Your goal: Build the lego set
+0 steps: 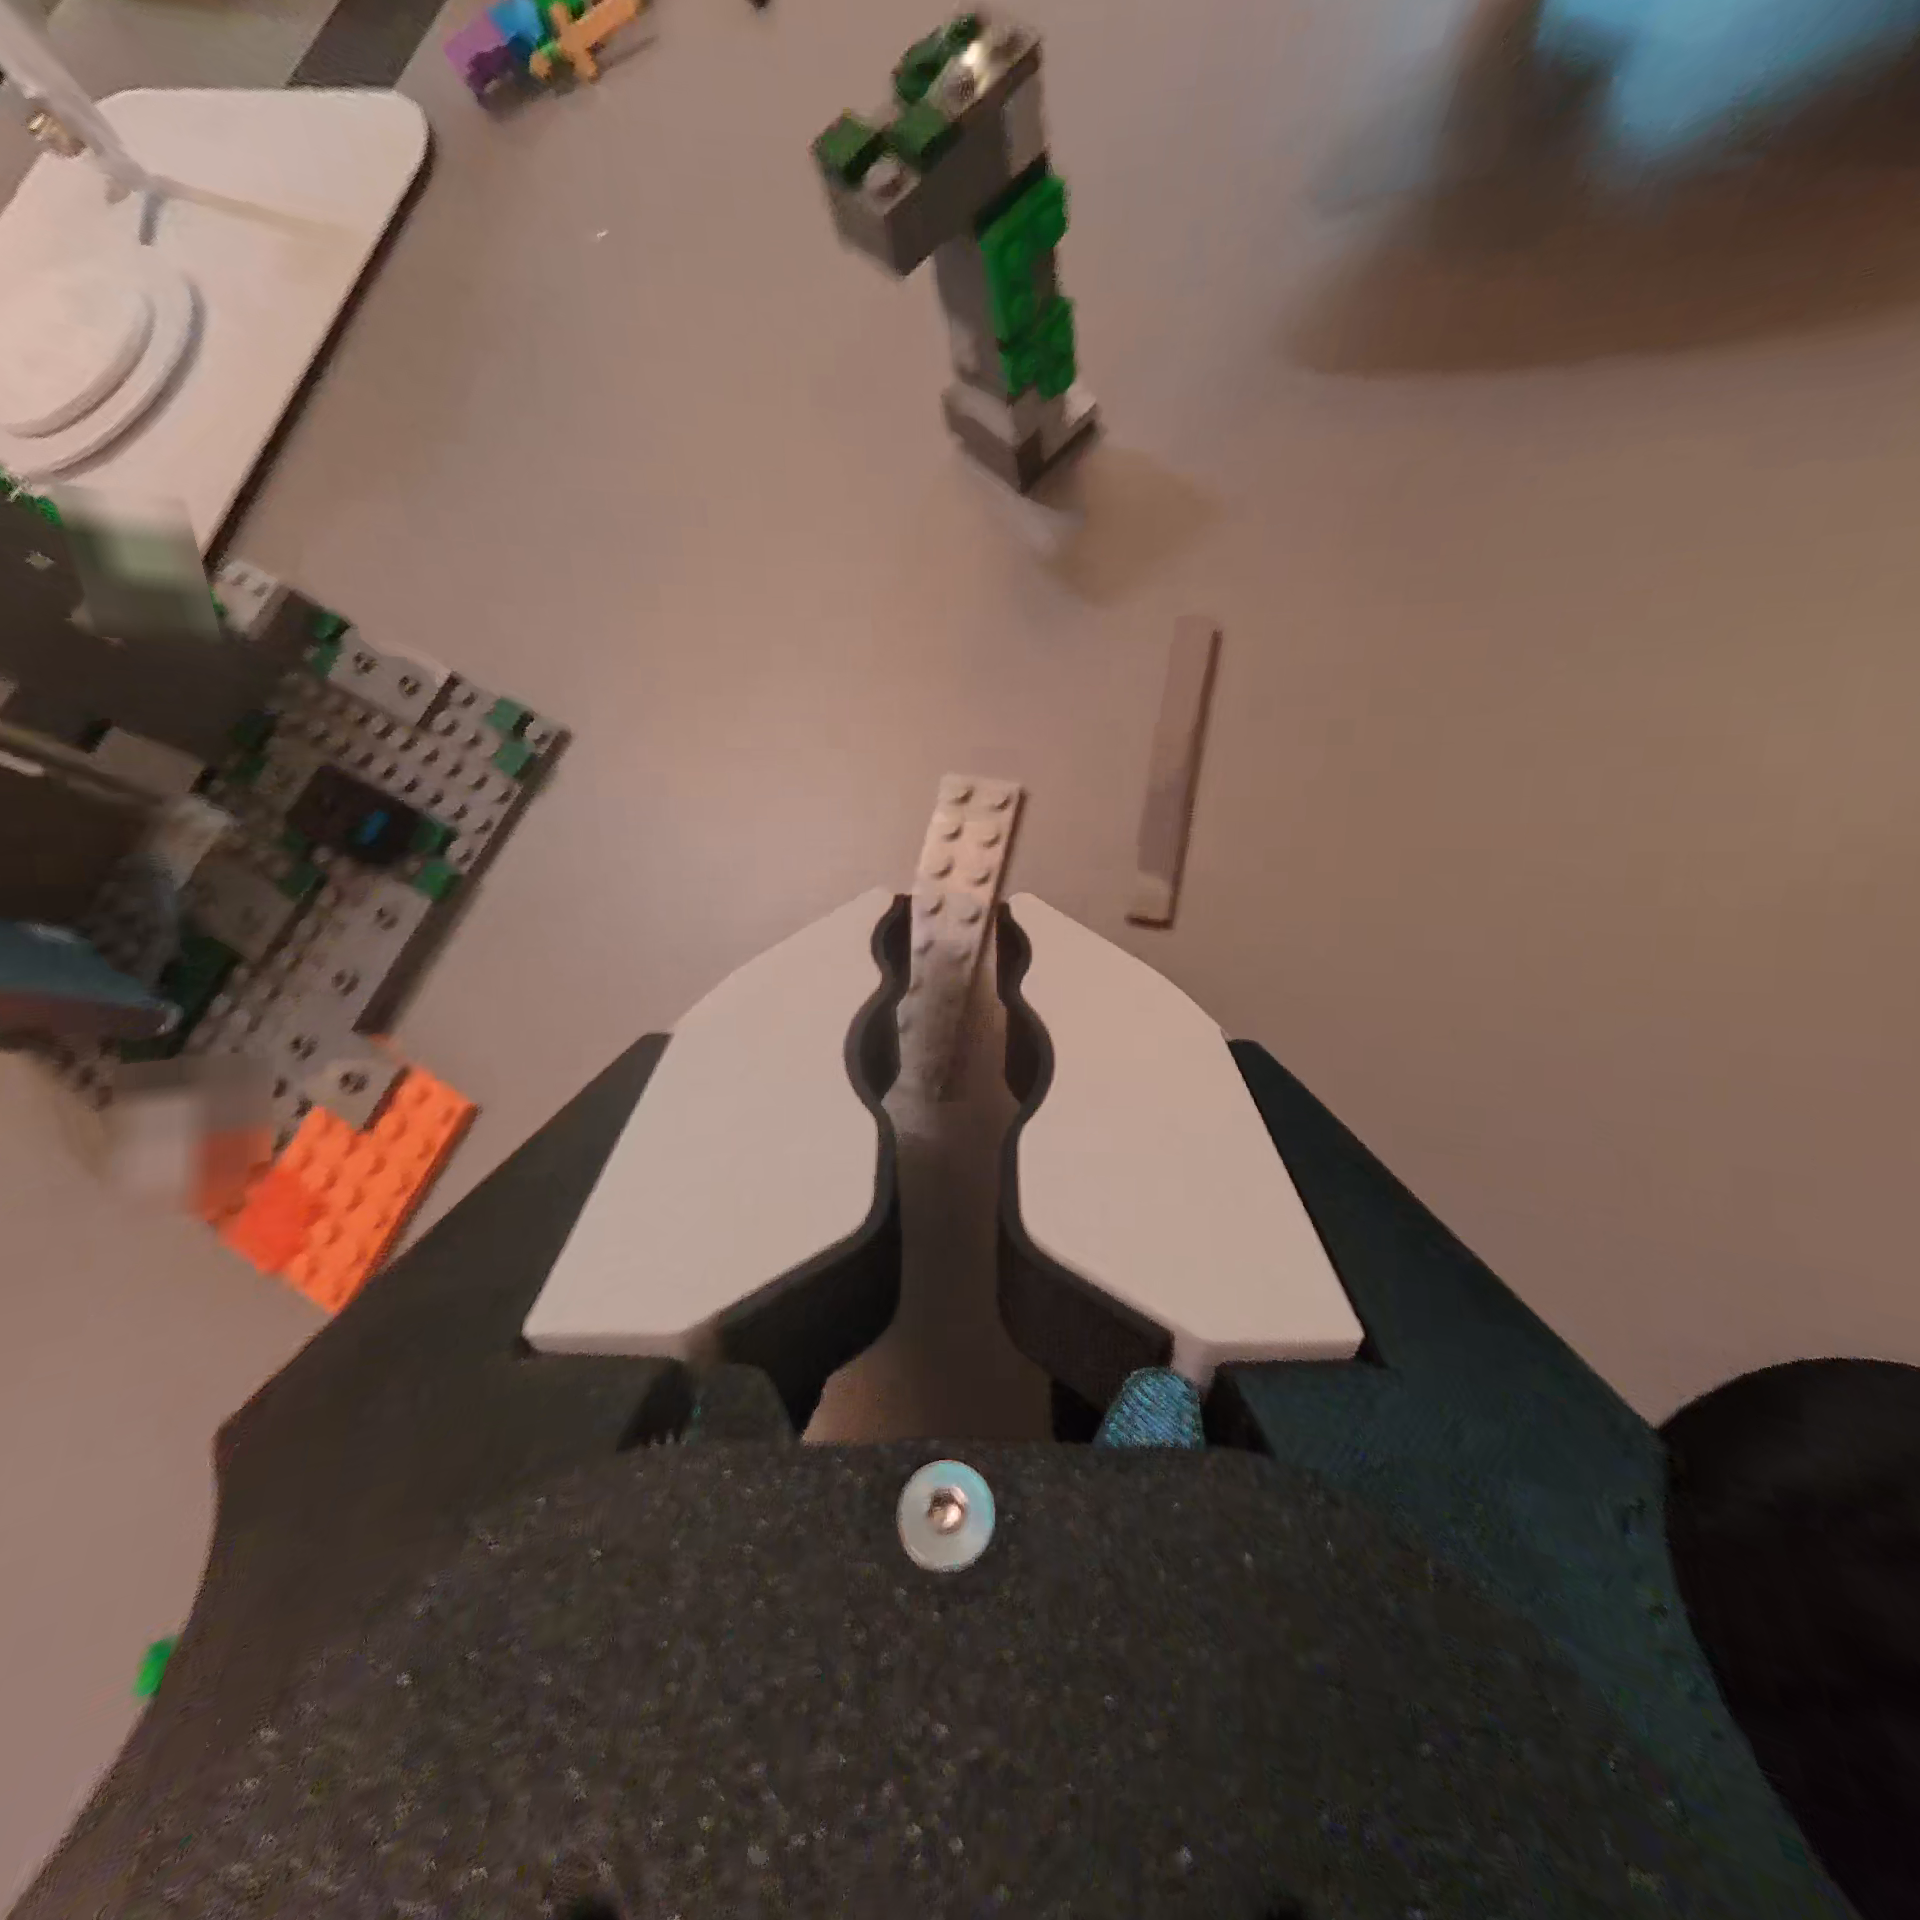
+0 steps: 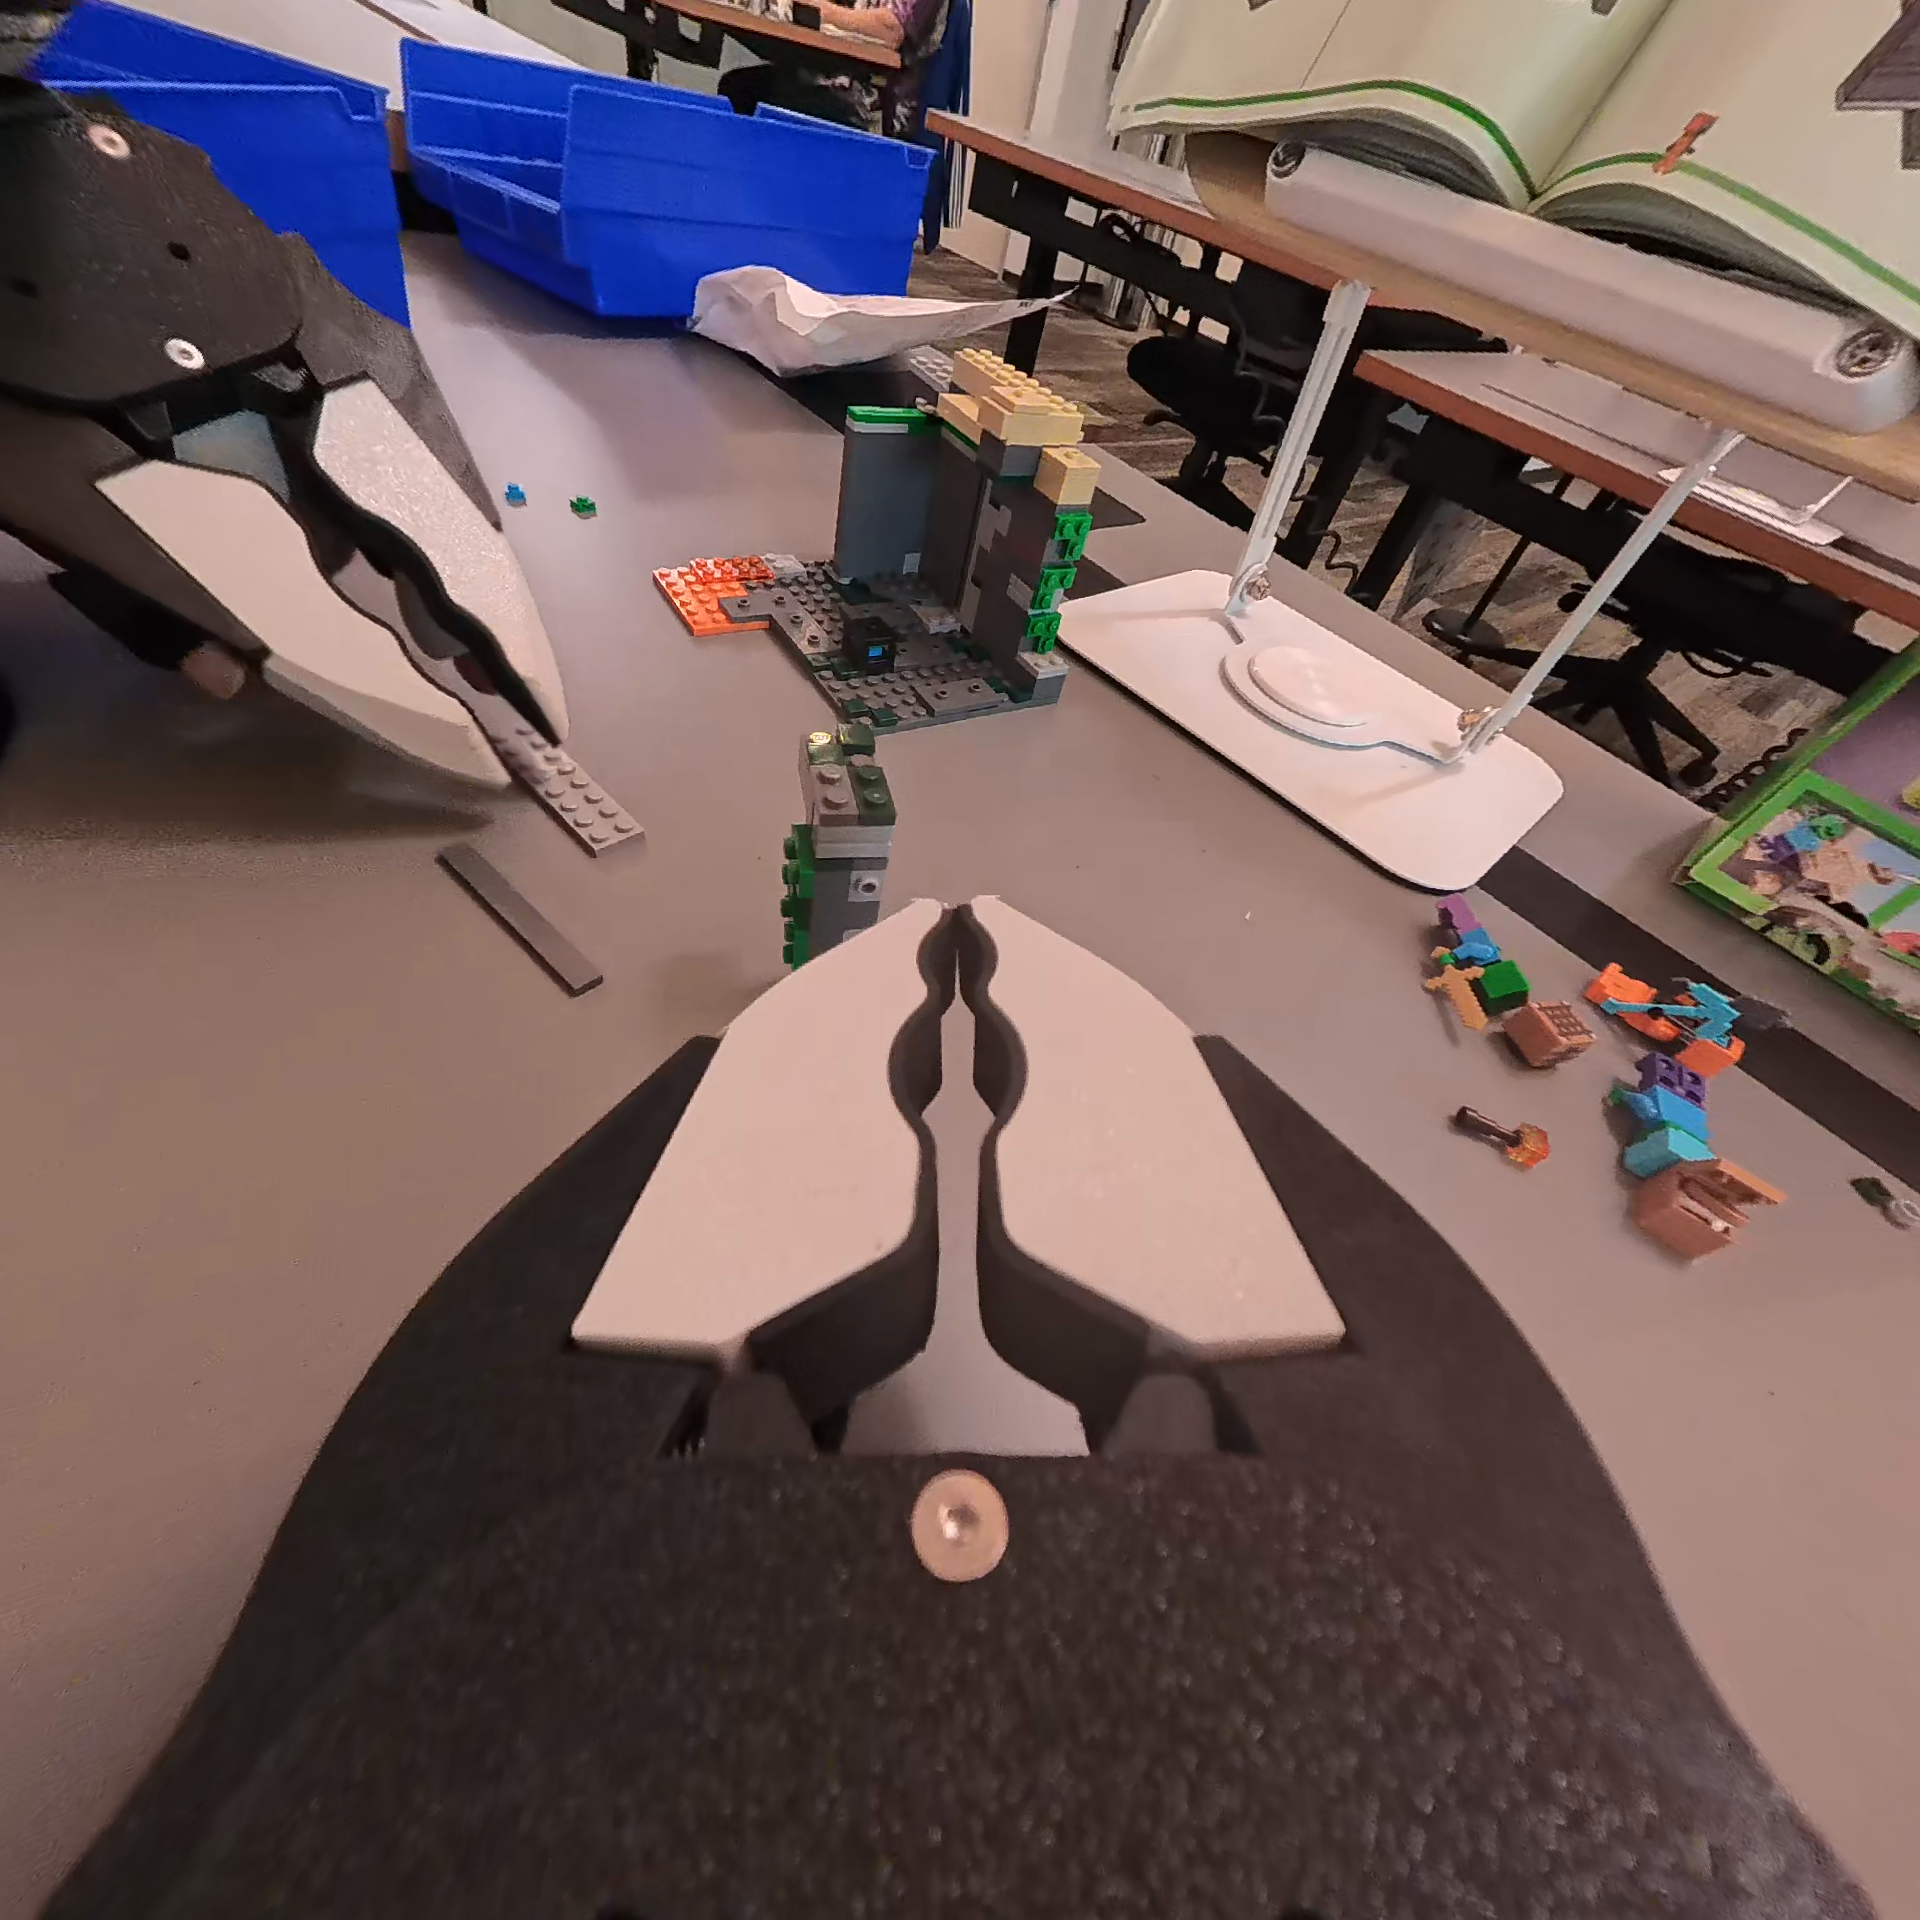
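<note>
My left gripper (image 1: 954, 904) is shut on a long grey studded plate (image 1: 961, 894), its far end sticking out past the fingertips just above the table. The same gripper (image 2: 520, 743) and plate (image 2: 571, 795) show at the left of the right wrist view. A flat dark grey tile (image 1: 1174, 769) (image 2: 520, 920) lies beside the plate. A grey and green pillar (image 1: 997, 260) (image 2: 840, 842) stands upright on the table. My right gripper (image 2: 956, 909) is shut and empty, just in front of the pillar. The main build on its grey and orange baseplate (image 1: 343, 831) (image 2: 894, 665) stands farther off.
A white stand base (image 2: 1309, 727) (image 1: 156, 291) holds an open instruction book (image 2: 1558, 114) above the table. Loose figures and small bricks (image 2: 1621, 1049) lie at the right, near a green box (image 2: 1829, 883). Blue bins (image 2: 644, 177) and a crumpled white bag (image 2: 831, 312) sit at the back. One gripper's finger ends stand about 15 centimeters off the other's. The left tips stand about 4 centimeters off the flat dark grey tile (image 1: 1174, 769).
</note>
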Demonstrator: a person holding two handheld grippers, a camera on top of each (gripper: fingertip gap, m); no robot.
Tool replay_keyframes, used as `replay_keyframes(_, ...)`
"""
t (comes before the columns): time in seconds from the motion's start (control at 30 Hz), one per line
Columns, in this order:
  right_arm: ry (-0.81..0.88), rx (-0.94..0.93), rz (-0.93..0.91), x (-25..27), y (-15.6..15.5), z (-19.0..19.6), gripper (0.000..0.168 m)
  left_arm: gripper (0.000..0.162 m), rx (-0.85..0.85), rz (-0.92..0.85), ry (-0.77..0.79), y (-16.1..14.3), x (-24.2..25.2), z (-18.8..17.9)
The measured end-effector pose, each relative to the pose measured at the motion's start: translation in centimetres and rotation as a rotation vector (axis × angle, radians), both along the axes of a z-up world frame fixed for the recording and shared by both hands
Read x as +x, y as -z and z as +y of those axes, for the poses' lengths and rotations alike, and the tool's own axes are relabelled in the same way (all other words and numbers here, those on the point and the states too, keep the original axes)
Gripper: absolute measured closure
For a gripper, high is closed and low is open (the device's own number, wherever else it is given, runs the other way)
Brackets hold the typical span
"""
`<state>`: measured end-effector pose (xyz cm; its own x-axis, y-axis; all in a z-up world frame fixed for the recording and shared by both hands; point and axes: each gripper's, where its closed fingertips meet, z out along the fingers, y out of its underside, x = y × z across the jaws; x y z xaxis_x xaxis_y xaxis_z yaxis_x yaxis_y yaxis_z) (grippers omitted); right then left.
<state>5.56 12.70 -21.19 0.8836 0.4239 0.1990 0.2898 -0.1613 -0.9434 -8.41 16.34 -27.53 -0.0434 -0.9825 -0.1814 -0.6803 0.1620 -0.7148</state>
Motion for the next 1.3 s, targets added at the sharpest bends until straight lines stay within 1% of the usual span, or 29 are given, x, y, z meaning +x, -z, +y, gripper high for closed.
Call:
replay_keyframes(0.13,0.007,-0.004,0.011,0.2,0.0,0.0,0.168,0.146,-0.008,0.024,-0.033,0.5,-0.7,1.0)
replay_keyframes(0.23,0.010,-0.005,0.019,0.3,-0.1,0.0,0.168,0.140,-0.031,0.054,-0.032,1.1,-1.1,1.0)
replay_keyframes(0.4,0.014,-0.006,0.028,0.4,-0.1,0.1,0.168,0.147,-0.071,0.043,-0.027,1.2,-0.9,0.6)
replay_keyframes(0.67,0.008,-0.006,0.030,0.3,0.1,0.1,0.168,0.148,-0.080,0.046,-0.007,1.2,-0.5,-0.1)
replay_keyframes(0.9,-0.006,-0.004,0.029,0.0,0.2,0.1,0.167,0.148,-0.108,0.010,0.028,0.8,0.4,-1.5)
replay_keyframes(0.97,-0.008,-0.012,0.036,-0.1,0.3,0.1,0.156,0.148,-0.096,0.014,0.034,0.9,0.5,-1.6)
replay_keyframes(1.1,-0.011,-0.020,0.041,-0.3,0.4,0.2,0.149,0.148,-0.082,0.012,0.032,0.9,0.6,-1.5)
replay_keyframes(1.23,0.005,-0.061,0.063,-0.3,0.9,0.5,0.127,0.148,-0.081,-0.024,0.015,0.2,0.7,-1.2)
replay_keyframes(1.3,0.003,-0.070,0.076,-0.5,1.0,0.6,0.124,0.148,-0.085,-0.045,0.009,-0.1,0.9,-1.1)
